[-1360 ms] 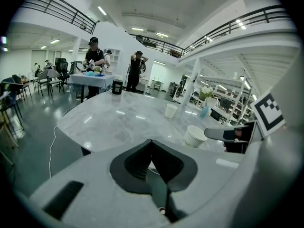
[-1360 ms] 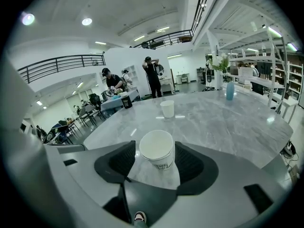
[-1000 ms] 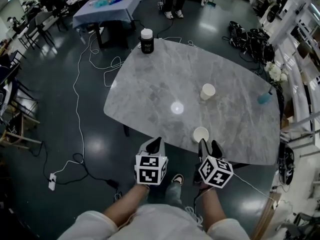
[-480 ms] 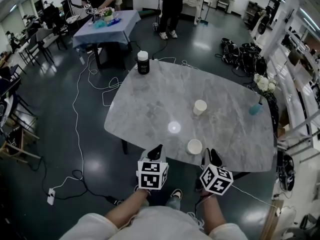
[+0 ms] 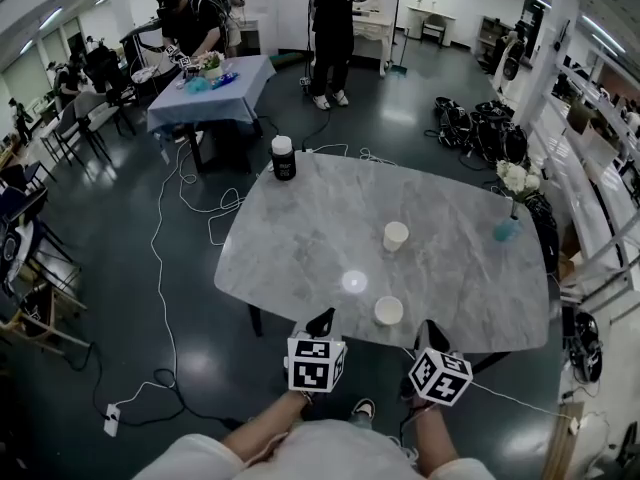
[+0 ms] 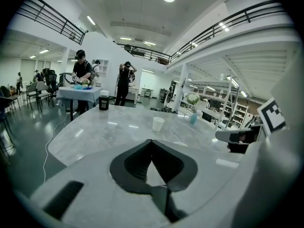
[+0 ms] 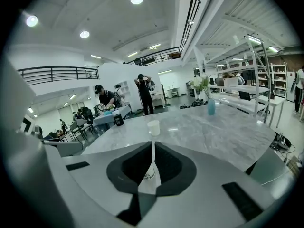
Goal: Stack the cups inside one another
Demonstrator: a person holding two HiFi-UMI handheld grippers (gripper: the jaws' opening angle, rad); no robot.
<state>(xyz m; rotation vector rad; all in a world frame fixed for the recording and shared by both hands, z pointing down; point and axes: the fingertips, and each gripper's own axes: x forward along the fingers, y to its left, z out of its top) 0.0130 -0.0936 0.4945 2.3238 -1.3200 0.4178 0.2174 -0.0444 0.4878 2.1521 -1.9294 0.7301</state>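
Two white paper cups stand upright and apart on the grey marble table [image 5: 300, 228]. The far cup [image 5: 395, 236] [image 6: 157, 123] [image 7: 153, 127] is near the middle. The near cup [image 5: 388, 311] sits by the front edge. Both grippers hover in front of that edge. My left gripper [image 5: 320, 320] [image 6: 151, 141] is shut, its tips meeting over bare table. My right gripper [image 5: 432, 329] [image 7: 153, 144] has just been closing; its tips now touch with nothing gripped. The near cup stands between the two grippers, closer to the right one, touching neither.
A black jar with a white lid [image 5: 283, 158] stands at the table's far left corner. At the right edge is a blue vase [image 5: 505, 230] with white flowers. Cables [image 5: 160, 258] trail on the floor at left. People stand by a blue-clothed table [image 5: 210, 83] beyond.
The right gripper's fingers, spread apart a second ago, have come together. Both grippers have drawn back from the near cup towards me. Neither cup has moved on the table.
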